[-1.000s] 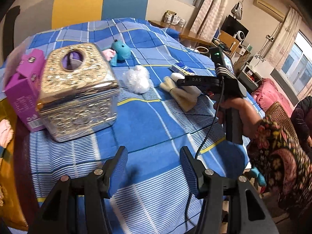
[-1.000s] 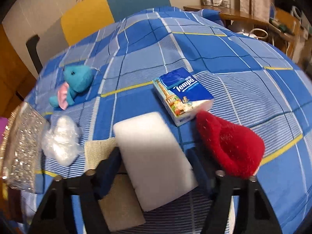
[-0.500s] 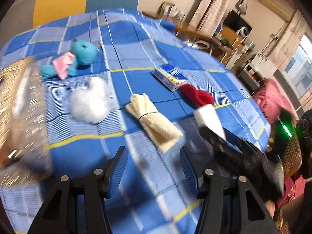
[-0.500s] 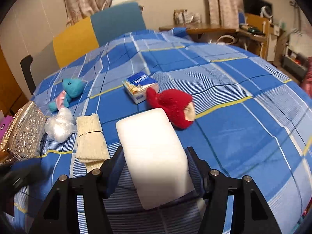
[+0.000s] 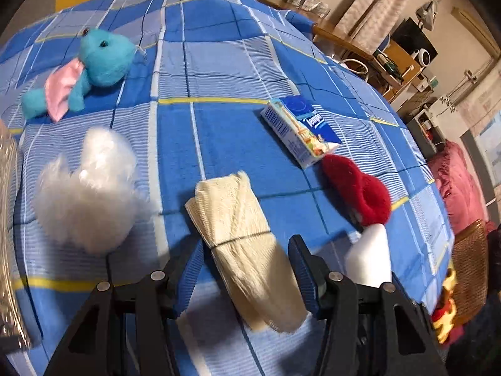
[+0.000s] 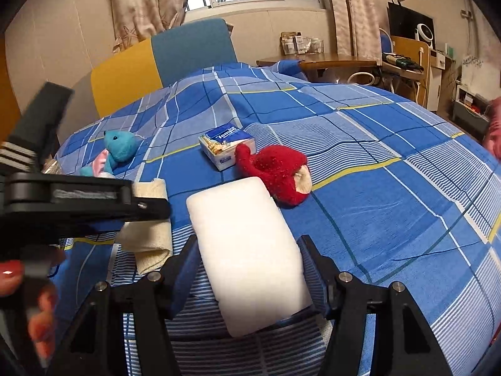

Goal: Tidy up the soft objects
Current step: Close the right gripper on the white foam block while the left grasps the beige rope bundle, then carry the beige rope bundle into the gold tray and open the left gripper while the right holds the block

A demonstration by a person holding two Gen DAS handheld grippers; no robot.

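**A:** So, status?

**B:** Early, by my reading. My right claw (image 6: 247,244) is clamped on the white foam block (image 6: 238,219), pads on both its long sides. My left claw (image 5: 245,247) is partly open and its jaws have just been closing. The cream cloth roll (image 5: 238,219) lies between them on the tabletop (image 5: 219,62), but the pads are not pressing on it.

**A:** What's left?

**B:** Nearly everything; nothing looks gathered. Lying loose and apart:
- blue plush (image 5: 103,59), far left
- white fluffy bundle (image 5: 87,194), just beside the roll
- tissue pack (image 5: 300,128), with the red plush (image 5: 360,191) touching its near corner

A shiny embossed box (image 5: 6,250) shows at the left edge of the left view. It may be the place to put things, but I can't tell.

**A:** Room to move?

**B:** Good in the middle: bare plaid between the roll and the tissue pack, and a wide empty stretch to the right of the red plush. The two claws sit close, side by side, and the foam block stands just beside my left claw's right finger. The tabletop drops off on the right, past the red plush. The fluffy bundle crowds the left.
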